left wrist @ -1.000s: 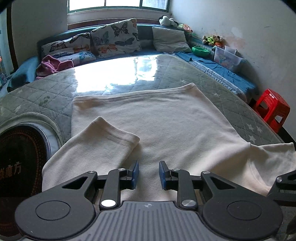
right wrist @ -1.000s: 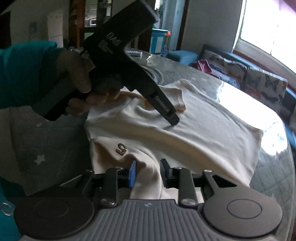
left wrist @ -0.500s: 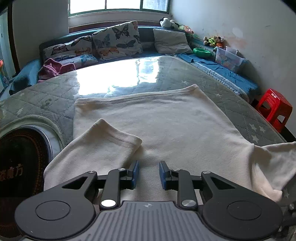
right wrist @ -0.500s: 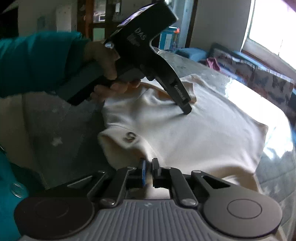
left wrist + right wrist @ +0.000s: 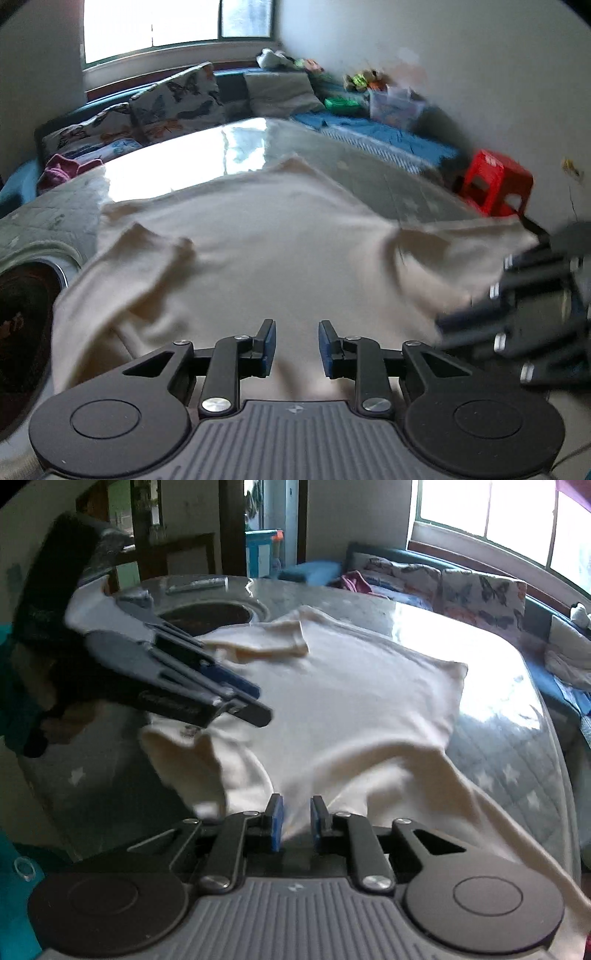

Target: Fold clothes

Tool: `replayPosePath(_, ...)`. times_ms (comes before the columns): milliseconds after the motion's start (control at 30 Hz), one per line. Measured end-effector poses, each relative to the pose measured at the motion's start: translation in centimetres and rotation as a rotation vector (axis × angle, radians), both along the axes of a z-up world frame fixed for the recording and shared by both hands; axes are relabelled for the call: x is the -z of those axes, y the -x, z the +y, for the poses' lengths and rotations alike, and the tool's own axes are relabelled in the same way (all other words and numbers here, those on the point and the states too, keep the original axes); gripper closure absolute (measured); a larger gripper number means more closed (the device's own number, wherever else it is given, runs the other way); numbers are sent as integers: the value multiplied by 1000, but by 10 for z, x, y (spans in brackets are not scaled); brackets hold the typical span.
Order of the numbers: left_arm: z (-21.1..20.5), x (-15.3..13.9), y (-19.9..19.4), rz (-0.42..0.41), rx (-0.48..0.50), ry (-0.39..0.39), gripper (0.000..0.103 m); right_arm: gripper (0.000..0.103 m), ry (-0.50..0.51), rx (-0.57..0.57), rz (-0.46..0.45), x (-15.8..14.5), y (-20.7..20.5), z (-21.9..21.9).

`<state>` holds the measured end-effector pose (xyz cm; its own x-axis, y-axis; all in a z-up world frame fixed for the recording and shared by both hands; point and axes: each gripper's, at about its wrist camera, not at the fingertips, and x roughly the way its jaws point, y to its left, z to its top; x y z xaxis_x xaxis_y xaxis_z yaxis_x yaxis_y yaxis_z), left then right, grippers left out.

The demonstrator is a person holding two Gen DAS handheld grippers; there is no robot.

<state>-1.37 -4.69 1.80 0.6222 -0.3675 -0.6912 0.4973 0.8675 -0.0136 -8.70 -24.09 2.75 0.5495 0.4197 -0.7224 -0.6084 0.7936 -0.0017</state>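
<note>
Bright window (image 5: 177,33) above cushioned bench (image 5: 369,129); red stool (image 5: 495,184) by wall.

A round table (image 5: 369,173) with a grey-green quilted cover under a shiny clear sheet fills the middle of both views. A dark round recess (image 5: 207,614) with a metal rim is set into the table. Behind the table runs a blue corner bench (image 5: 388,136) along the walls. On it lean butterfly-print cushions (image 5: 177,96) and a plain grey cushion (image 5: 280,92), and a pink crumpled cloth (image 5: 62,168) lies at its left end. Farther right on the bench are a green bowl (image 5: 341,103), a clear plastic box (image 5: 395,105) and some soft toys (image 5: 362,79), all blurred. A red plastic stool (image 5: 495,184) stands on the floor beside the wall. A bright window (image 5: 509,513) is above the bench.
</note>
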Motion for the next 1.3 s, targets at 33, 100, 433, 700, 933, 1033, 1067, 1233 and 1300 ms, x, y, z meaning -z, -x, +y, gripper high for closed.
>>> replayPosePath(33, -2, 3, 6, -7, 12, -11, 75, 87, -20, 15, 3, -2, 1, -5)
replayPosePath(100, -6, 6, 13, -22, 29, -32, 75, 87, -73, 55, 11, -9, 4, -17)
replayPosePath(433, -27, -12, 20, -52, 90, 16, 73, 74, -72, 495, -61, -12, 15, -111)
replayPosePath(700, -53, -3, 28, -27, 155, 12, 72, 71, 10, 794, -88, 7, 25, -177)
replayPosePath(933, -58, 5, 31, -11, 163, -19, 68, 81, -75, 832, -33, 19, 35, -197)
replayPosePath(1033, -60, 4, 32, -16, 168, -29, 66, 93, -28, 801, -66, 13, 33, -191)
replayPosePath(1067, -61, 3, 32, -18, 174, -29, 66, 93, -2, 788, -89, 9, 32, -188)
replayPosePath(1233, -65, 2, 33, -22, 203, -43, 66, 94, 49, 769, -191, -16, 17, -192)
replayPosePath(1300, -68, 4, 33, -21, 214, -53, 66, 94, 45, 762, -196, -18, 10, -192)
